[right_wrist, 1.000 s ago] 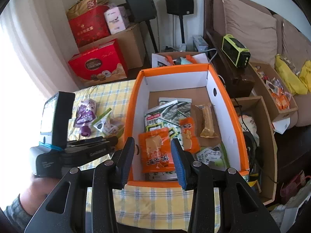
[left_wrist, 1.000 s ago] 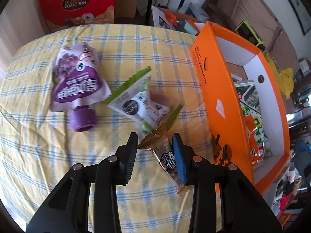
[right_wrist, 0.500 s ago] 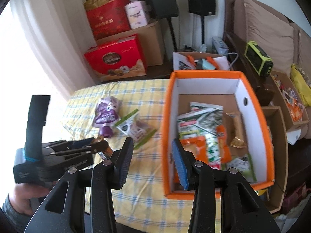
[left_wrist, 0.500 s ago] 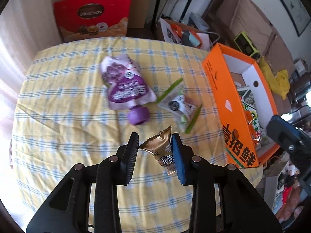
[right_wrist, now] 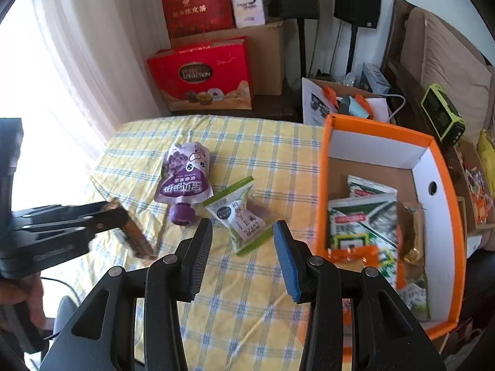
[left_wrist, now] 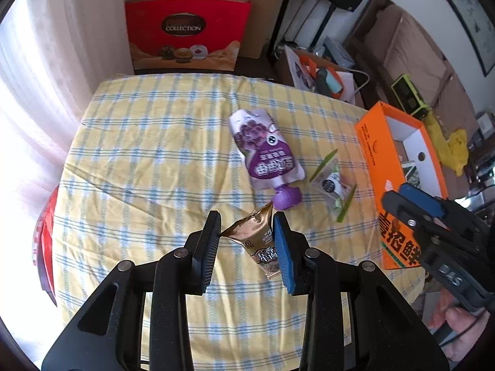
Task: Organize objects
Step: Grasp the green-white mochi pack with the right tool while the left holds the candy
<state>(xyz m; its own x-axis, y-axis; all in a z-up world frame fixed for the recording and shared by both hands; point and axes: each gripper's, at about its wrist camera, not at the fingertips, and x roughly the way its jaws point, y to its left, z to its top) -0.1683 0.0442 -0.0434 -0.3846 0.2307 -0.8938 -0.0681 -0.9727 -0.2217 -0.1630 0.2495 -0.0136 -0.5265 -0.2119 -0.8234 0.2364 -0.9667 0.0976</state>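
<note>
Left gripper [left_wrist: 247, 241] clamps the gold packet [left_wrist: 256, 241], clear above the cloth [left_wrist: 148, 167]. Right gripper [right_wrist: 243, 249] is empty, jaws apart, over the green packet [right_wrist: 244, 216]. Purple pouch [right_wrist: 185, 179] at 11 o'clock from it; orange box [right_wrist: 445, 247] at 3 o'clock. I see open cloth toward the 9 o'clock edge.

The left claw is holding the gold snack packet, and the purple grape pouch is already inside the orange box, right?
Not quite. The left claw does hold the gold snack packet, but the purple grape pouch is not in the orange box. The right wrist view shows it lying on the yellow checked tablecloth, to the left of the box, beside the green-edged snack packet.
</note>
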